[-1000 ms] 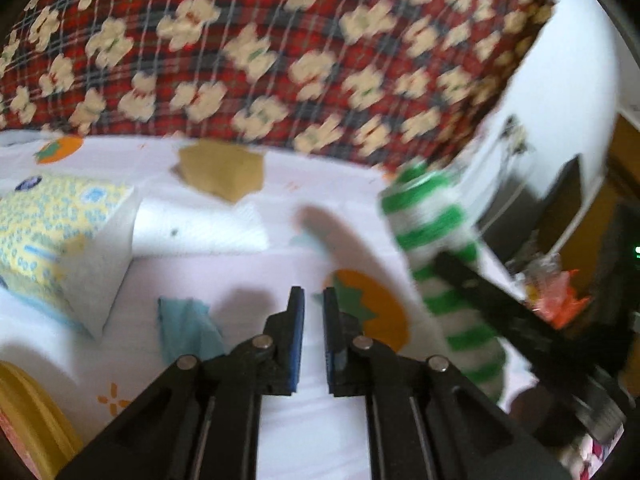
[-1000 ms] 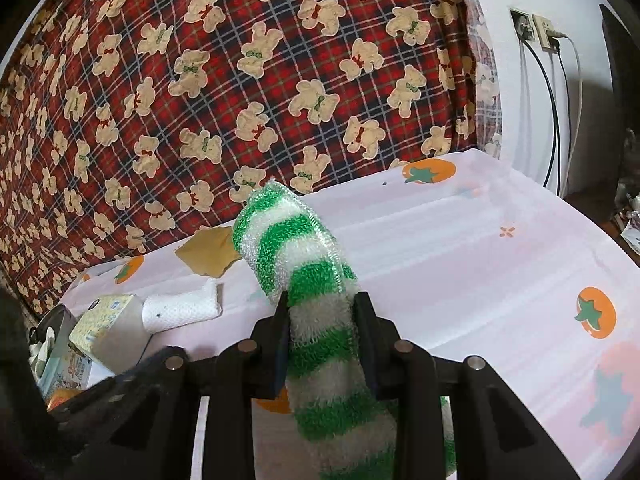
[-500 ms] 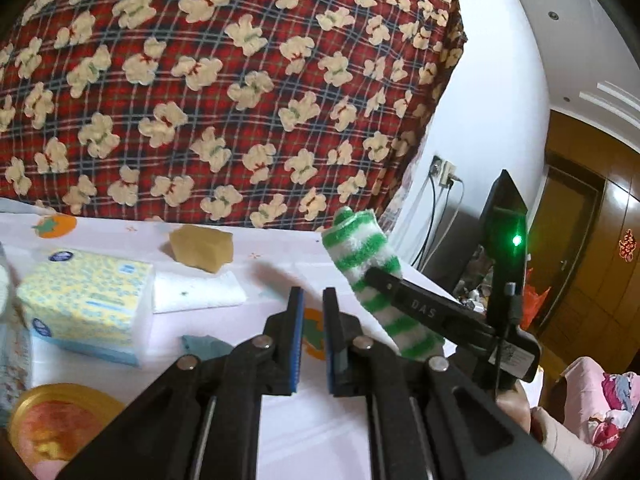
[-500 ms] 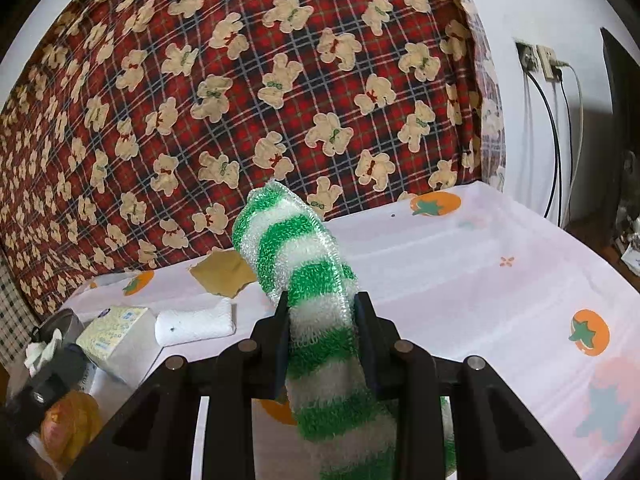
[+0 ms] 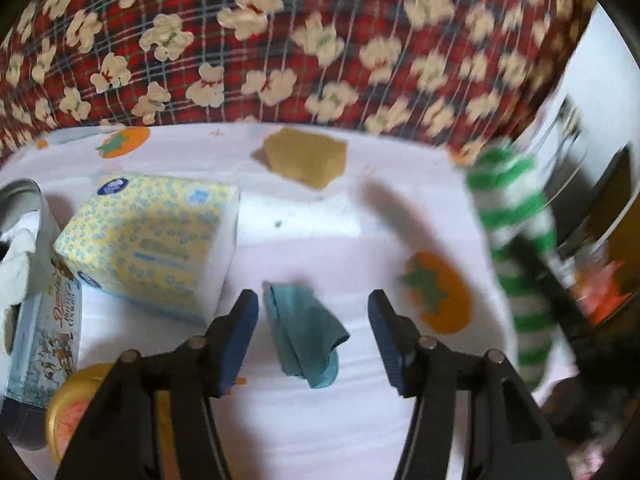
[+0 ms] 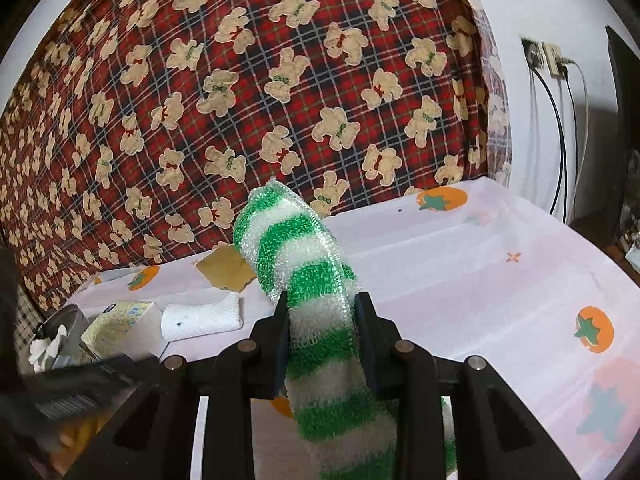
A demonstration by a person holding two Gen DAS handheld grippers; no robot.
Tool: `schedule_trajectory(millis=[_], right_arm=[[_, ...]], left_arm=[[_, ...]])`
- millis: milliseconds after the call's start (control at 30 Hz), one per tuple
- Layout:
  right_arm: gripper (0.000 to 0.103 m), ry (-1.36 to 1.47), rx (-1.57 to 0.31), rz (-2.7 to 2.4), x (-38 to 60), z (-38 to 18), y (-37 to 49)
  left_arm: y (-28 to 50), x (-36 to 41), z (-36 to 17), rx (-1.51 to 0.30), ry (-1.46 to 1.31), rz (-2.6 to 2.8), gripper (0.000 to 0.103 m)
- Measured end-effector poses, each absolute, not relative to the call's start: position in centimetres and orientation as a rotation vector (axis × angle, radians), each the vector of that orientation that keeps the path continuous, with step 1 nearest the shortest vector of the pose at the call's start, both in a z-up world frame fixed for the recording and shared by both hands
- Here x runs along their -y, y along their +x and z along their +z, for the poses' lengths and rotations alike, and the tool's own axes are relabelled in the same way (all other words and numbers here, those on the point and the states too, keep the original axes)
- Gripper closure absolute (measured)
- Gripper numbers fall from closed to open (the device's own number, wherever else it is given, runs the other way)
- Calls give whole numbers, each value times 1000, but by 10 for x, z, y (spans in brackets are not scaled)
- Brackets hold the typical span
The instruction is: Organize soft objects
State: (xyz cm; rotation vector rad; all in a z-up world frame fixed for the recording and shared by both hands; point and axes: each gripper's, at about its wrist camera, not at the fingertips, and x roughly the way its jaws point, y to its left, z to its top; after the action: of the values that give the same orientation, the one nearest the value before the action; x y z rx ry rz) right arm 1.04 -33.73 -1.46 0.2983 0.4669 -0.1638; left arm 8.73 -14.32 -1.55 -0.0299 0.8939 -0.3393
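Tablecloth [image 5: 304,432] under opening left claw [image 5: 312,312], tilted downward.

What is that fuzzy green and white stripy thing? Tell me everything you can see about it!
The stripy sock looks like a fluffy sock, with broad green and white bands and a shiny, fuzzy pile. The right gripper pinches it around its middle, pads pressed into both sides. Its rounded end stands up and leans left above the fingers, while the rest hangs down below them. It is lifted above the tablecloth, and only the gripper is seen touching it.
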Motion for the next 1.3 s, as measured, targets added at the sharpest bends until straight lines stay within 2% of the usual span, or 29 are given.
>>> schedule_trajectory(millis=[133,200,233,267,367,500,667,800,933,1300], right_arm=[[70,331,-468,-150,341,-14,10],[70,333,-465,-149,341,-14,9],[70,333,-463,-148,341,-13,9],[70,332,-462,-149,341,-13,9],[70,331,-466,-151,341,-13,9],[70,327,-463,-166,343,-13,9],[70,319,-465,-187,344,-15,10],[70,312,-469,-198,344,-17,12],[70,289,-450,-200,341,-16,10],[70,232,-413,-159,303,-10,-1]], left_arm=[[94,164,-45,-971,33,-256,48],[90,170,-48,-931,72,-237,55],[88,171,-48,-916,82,-239,73],[87,170,-48,-905,85,-248,86],[86,160,-49,-901,40,-298,92],[71,146,-40,-827,-40,-438,92],[37,133,-22,-670,18,-587,92],[29,113,-22,-647,-7,-631,92],[11,87,-14,-550,-18,-641,92],[-13,16,-8,-482,-73,-582,92]])
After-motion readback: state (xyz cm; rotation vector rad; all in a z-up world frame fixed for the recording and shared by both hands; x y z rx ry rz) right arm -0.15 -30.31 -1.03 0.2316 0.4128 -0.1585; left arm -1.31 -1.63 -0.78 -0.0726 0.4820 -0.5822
